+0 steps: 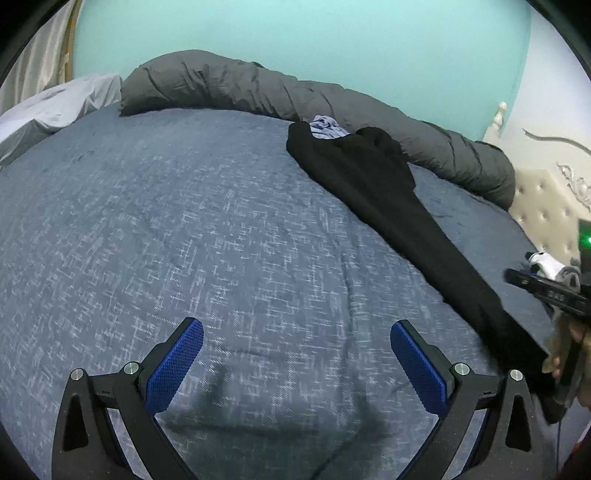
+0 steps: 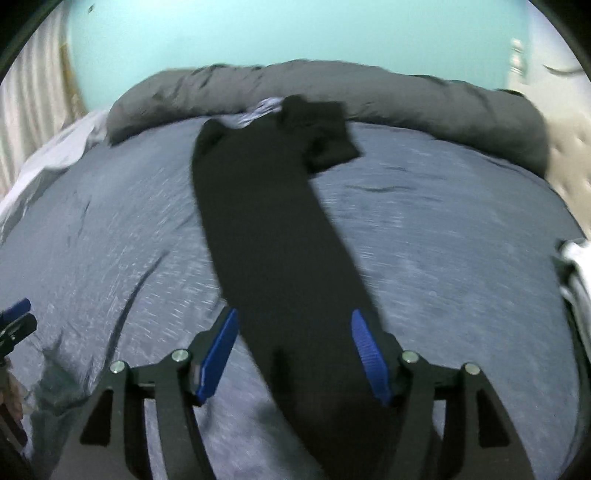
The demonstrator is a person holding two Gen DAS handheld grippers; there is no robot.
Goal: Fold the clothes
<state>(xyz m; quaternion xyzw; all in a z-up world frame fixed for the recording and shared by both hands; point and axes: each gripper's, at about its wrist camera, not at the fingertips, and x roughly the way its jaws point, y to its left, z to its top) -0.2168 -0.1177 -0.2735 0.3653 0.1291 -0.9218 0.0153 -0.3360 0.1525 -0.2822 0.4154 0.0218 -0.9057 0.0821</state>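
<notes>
On the blue bed (image 1: pixel 184 221), long black garment (image 2: pixel 273 236) lying flat, far end seemingly bunched; left gripper (image 1: pixel 295 365), right gripper (image 2: pixel 291 354) jaws spread

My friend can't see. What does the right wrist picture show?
A long black garment lies stretched out on a blue-grey bedspread, its near end between the open blue-padded right tongs. A rolled grey duvet lies along the far edge by a turquoise wall.
</notes>
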